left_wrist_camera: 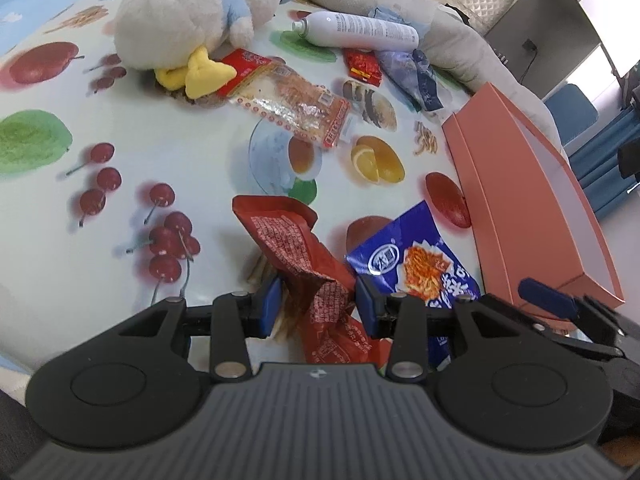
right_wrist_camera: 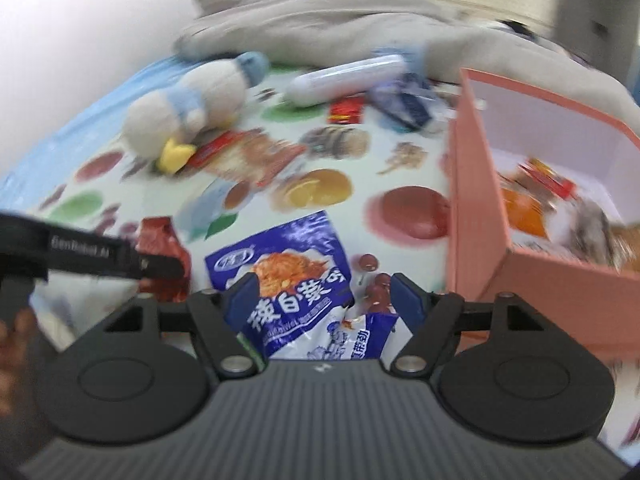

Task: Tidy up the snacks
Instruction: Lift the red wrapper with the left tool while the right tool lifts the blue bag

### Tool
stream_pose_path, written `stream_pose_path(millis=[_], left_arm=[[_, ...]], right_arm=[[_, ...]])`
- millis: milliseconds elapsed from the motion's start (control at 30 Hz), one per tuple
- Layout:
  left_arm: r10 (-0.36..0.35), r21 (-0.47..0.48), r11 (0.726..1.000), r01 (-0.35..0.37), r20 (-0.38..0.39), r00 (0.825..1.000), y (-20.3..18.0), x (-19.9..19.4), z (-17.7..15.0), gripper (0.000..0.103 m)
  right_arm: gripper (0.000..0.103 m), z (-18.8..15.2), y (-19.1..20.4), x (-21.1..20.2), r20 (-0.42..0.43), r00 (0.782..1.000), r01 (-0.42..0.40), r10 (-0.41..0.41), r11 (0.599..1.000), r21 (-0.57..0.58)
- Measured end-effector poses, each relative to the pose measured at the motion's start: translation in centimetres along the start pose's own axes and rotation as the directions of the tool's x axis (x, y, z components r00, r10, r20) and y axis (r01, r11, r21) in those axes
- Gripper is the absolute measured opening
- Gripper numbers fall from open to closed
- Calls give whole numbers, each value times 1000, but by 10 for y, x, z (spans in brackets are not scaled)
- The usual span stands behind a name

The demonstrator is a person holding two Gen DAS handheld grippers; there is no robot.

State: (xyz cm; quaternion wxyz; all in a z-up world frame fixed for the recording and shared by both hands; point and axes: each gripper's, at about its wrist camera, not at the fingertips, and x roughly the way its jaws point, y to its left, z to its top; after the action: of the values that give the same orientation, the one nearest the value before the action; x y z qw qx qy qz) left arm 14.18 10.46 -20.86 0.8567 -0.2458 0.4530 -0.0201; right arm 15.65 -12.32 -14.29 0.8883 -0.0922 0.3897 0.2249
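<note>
Two snack packets lay at the near edge of the fruit-printed worktop [left_wrist_camera: 168, 148] as you worked toward the pink box [left_wrist_camera: 520, 208]: the crumpled red packet [left_wrist_camera: 308, 272] sat pinched between the blue pads of your left tool [left_wrist_camera: 316, 304], while the blue packet [right_wrist_camera: 288, 276] rested flat on the cloth under your right tool [right_wrist_camera: 324, 296], whose jaws stood wide with neither pad visibly pressing on it. Both looked light, soft and crinkly, the film likely slick, so a grip across the body of a bag, or on a sealed end seam, probably served better than a loose corner. The red one had already buckled where you held it; its contents could crush if squeezed harder. The box stood open just right of the blue packet, its near wall upright and its floor already carrying several snacks, which meant each bag had to clear that rim before going in. The two tools sat close side by side, the tip of the right one showing beside the box in the left view, so room between them was tight. Farther back, a clear-wrapped snack [left_wrist_camera: 296, 108], a small red packet [left_wrist_camera: 362, 66], a plush duck [left_wrist_camera: 188, 12] and a white bottle [left_wrist_camera: 356, 30] crowded the worktop, well apart from your hands.
</note>
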Motion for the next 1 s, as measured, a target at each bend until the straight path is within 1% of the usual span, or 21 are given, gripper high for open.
stream_pose_path(millis=[33,67,100,167,267,467,567,700,767,867,933,1000], left_arm=[[0,2,1000,0,-2,1000,0,0,-1,46],[0,6,1000,0,-5,1000,0,-1,-2,46],[0,12,1000,0,-9,1000,-1,-2,-3,46],[1,29,1000,0,-19,1000,-2,-3,-5,46],[7,51,999,-5,-32,999,-4,-4,-7,46],[16,69,997,-14,-41,999,-4,-6,-9,46],[20,74,997,-16,-44,999,-3,-6,-9,46],[35,100,995,-30,-45,998,-6,-6,-8,44],[46,115,993,-40,-47,998,-9,-5,-7,43],[56,126,991,-49,-50,997,-12,-4,-6,43],[60,132,990,-52,-51,997,-14,-3,-6,41],[63,136,989,-55,-55,997,-15,-2,-5,41]], right_arm=[[75,0,-1,2,-14,999,-30,30,999,-24],[83,0,-2,4,-28,999,-42,41,998,-42],[85,0,-2,5,-32,999,-34,32,998,-53],[86,0,-4,9,-37,999,-25,23,998,-57],[86,2,-6,16,-73,995,-65,60,996,-65],[86,4,2,26,-129,987,-119,96,976,-184],[86,3,11,28,-151,982,-146,110,956,-253],[86,-2,18,36,-175,983,-104,45,933,-345],[86,-2,16,39,-180,982,-110,50,933,-343],[85,0,9,43,-196,977,-142,88,949,-283],[85,-1,6,46,-198,976,-139,90,959,-248],[82,-3,5,48,-191,978,-130,87,965,-228]])
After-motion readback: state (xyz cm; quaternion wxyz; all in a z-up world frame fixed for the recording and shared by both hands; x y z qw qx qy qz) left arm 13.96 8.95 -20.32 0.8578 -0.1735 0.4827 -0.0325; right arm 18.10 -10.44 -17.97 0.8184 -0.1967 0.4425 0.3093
